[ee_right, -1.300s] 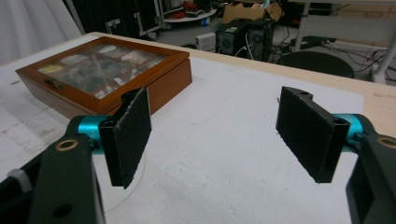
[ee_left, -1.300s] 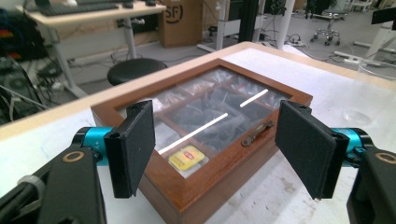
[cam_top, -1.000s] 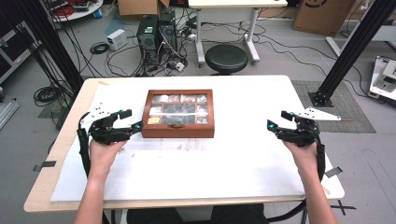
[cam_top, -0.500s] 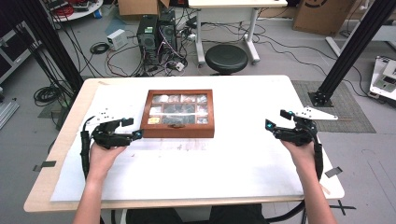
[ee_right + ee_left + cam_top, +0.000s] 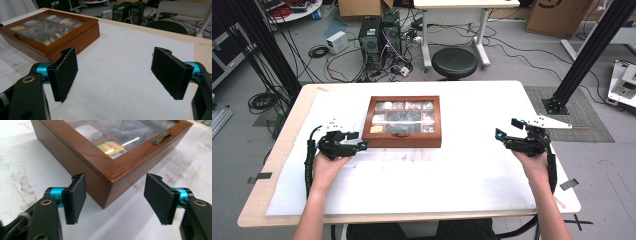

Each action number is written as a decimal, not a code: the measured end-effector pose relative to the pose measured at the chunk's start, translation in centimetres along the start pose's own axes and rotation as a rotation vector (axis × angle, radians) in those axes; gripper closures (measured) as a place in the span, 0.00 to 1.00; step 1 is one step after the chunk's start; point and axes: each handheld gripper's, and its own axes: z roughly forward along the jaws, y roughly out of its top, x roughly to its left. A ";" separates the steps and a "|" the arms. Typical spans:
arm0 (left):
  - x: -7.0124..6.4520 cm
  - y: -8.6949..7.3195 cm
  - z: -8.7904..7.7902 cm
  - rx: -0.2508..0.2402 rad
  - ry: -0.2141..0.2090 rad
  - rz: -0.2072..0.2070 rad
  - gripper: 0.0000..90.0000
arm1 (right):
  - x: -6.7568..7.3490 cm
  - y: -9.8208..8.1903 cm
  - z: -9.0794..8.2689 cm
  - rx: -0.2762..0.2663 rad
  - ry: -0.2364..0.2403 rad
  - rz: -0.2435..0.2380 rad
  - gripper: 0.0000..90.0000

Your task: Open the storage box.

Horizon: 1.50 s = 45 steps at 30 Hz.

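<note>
Facing box [image 5: 105,167] corner — left hand-held gripper [image 5: 115,195], low

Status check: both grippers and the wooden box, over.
Left gripper open, jaws just been closing, lined up on the wooden box corner, nothing gripped. Right gripper open, apart from the box, over the white mat. Glass lid shut, latch down. Nothing in the way.

- Bright, even overhead light; soft, short shadows on the white table [image 5: 452,175].
- Glare streaks cross the box's glass lid [image 5: 130,141].
- High view soft and grainy.
</note>
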 end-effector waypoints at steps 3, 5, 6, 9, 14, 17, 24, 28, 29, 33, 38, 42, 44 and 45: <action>0.0 0.0 0.2 -0.002 0.012 0.000 0.42 | -0.1 0.0 0.0 0.006 -0.010 0.008 0.25; 0.0 0.0 0.2 -0.002 0.022 0.005 0.45 | -0.2 -0.1 0.1 0.011 -0.013 0.013 0.25; -0.1 0.0 0.2 0.002 0.029 0.006 0.46 | -0.2 -0.1 0.1 0.011 -0.015 0.016 0.25; -0.2 0.0 0.4 0.015 0.043 0.011 0.51 | -0.2 -0.1 0.1 0.016 -0.017 0.015 0.26; -0.2 0.0 0.8 0.026 0.048 0.017 0.53 | -0.1 -0.1 0.1 0.019 -0.021 0.012 0.26; -0.5 0.1 0.9 0.028 0.046 0.040 0.59 | -0.1 -0.1 0.2 0.022 -0.017 0.010 0.26; -0.9 0.5 0.5 0.014 0.062 0.060 0.61 | 0.0 -0.1 0.4 0.026 -0.019 0.009 0.26; -1.1 0.9 0.1 -0.001 0.070 0.070 0.61 | 0.1 -0.1 0.5 0.030 -0.016 0.008 0.26; -1.1 1.0 -0.1 -0.033 0.058 0.068 0.66 | 0.1 -0.1 0.5 0.029 -0.015 0.003 0.26; -1.6 1.7 -0.3 -0.084 0.050 0.077 0.67 | 0.1 -0.1 0.5 0.028 -0.017 0.004 0.26; -1.6 1.5 -0.1 -0.037 0.075 0.072 0.55 | 0.1 -0.1 0.4 0.028 -0.015 0.007 0.26; -1.0 0.8 -0.3 -0.009 0.061 0.048 0.46 | 0.0 -0.1 0.4 0.026 -0.016 0.009 0.26; -0.8 0.6 -0.1 0.020 0.053 0.052 0.46 | 0.0 -0.2 0.4 0.032 -0.016 0.010 0.26; -0.8 0.6 0.0 0.041 0.054 0.058 0.46 | 0.1 -0.2 0.5 0.033 -0.015 0.005 0.26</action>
